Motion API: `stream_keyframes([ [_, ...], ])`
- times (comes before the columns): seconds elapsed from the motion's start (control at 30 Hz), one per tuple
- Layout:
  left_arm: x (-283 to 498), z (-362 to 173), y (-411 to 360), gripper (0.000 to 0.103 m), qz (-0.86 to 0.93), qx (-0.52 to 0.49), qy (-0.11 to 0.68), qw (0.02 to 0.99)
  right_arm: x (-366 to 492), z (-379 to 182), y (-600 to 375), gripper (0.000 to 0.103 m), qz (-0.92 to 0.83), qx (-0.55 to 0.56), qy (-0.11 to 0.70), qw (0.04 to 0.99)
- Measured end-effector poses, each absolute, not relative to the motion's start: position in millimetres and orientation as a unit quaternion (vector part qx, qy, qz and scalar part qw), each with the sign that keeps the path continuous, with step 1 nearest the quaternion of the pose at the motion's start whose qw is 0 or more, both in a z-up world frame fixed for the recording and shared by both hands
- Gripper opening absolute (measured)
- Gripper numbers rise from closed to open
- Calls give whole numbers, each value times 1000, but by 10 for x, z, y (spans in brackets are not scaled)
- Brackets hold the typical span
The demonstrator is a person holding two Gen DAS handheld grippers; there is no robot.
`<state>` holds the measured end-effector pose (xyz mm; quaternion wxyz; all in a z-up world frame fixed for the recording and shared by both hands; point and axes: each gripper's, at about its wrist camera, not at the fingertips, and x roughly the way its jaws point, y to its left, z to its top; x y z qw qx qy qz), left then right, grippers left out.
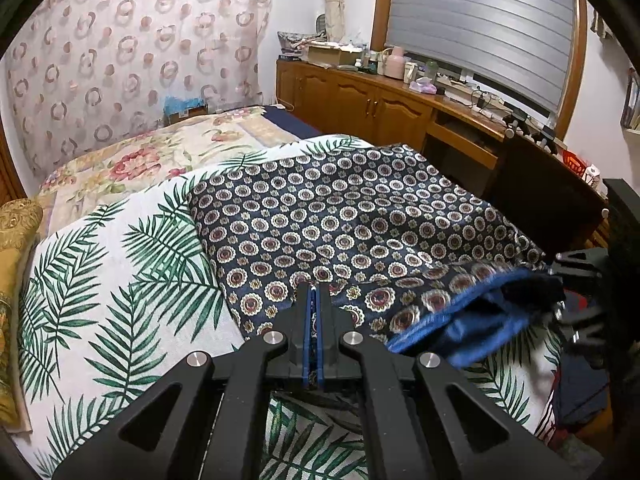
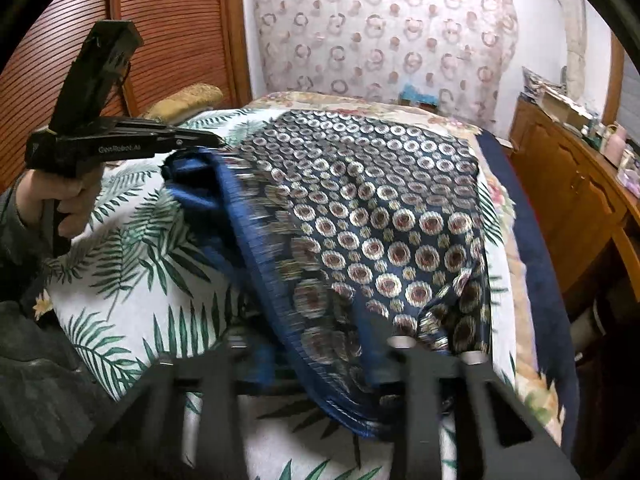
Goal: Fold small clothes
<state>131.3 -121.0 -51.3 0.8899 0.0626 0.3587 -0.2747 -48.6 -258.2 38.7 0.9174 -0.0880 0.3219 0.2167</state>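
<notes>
A small navy garment [image 1: 340,216] with round medallion print and a plain blue inside lies on the palm-leaf sheet [image 1: 120,280]. My left gripper [image 1: 313,292] is shut on its near edge, fingers together. In the right wrist view the same garment [image 2: 380,220] is lifted toward the lens and blurred, and it covers my right gripper's fingertips. The left gripper [image 2: 218,142] shows there at left, pinching the garment's blue hem. The right gripper [image 1: 556,280] shows at the right edge of the left wrist view, holding the raised blue-lined edge.
A floral bedspread [image 1: 160,152] lies beyond the sheet. A gold pillow [image 1: 16,224] sits at the left. Wooden cabinets [image 1: 360,100] with clutter on top line the right side. A patterned curtain [image 1: 140,60] hangs behind the bed. A slatted wooden door [image 2: 160,32] stands at the left.
</notes>
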Motion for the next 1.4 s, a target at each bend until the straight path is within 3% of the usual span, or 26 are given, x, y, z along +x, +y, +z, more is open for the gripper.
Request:
stream_keyframes([
  [0.57,1758,-229,-961,2,-255,37,344,903,265,1053,-2475,4,222,-118,249,935],
  [1.0,2221,-342,-720,4,-234,27,363,902,1366,815,-2322,4,243,-119,305,913],
  [1.03,2248,-343,-684,7,-232,26,364,902,1435,815,-2302,4,242,-120,308,912],
  [1.1,2297,-352,-609,32,-231,22,363,903,1549,820,-2299,4,246,-117,312,910],
  [1.17,2349,-367,-546,45,-230,16,365,902,1650,855,-2298,4,247,-114,315,909],
  [1.23,2386,-394,-521,48,-231,16,371,899,1729,878,-2294,4,247,-115,317,908],
  [1.3,2419,-422,-493,60,-230,18,376,898,1788,880,-2262,4,239,-119,321,909],
  [1.4,2430,-455,-441,61,-230,14,380,896,1883,833,-2173,5,223,-138,324,909],
])
